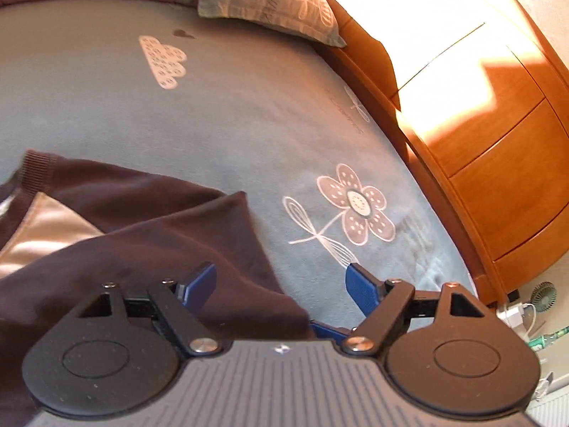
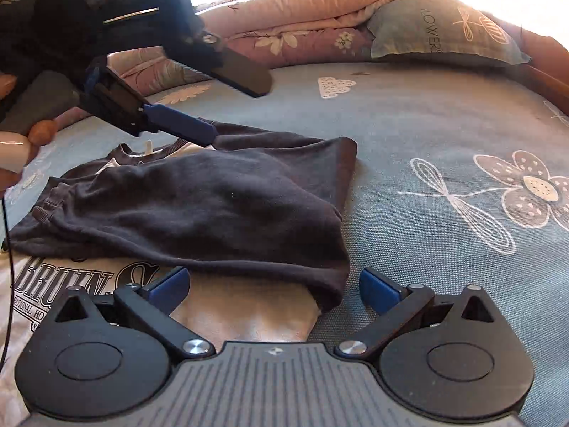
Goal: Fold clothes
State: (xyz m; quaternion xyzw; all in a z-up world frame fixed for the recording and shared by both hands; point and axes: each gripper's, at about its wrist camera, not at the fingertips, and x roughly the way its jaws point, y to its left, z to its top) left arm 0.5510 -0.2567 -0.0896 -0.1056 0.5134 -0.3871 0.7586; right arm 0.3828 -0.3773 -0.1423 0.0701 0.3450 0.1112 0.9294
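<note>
Dark sweatshirt (image 2: 199,206) partly folded on the bed (image 2: 409,114), both claws released.
The bed gives a broad flat base for folding; the sweatshirt lies near its middle, one side turned over the printed front so the fold holds by its own weight. Left claw (image 1: 281,281) and right claw (image 2: 274,286) stand open and empty above the cloth, probably free to take the next edge.

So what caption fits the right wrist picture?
Open right hand-held gripper over a half-folded dark sweatshirt on a flowered bedspread.
</note>
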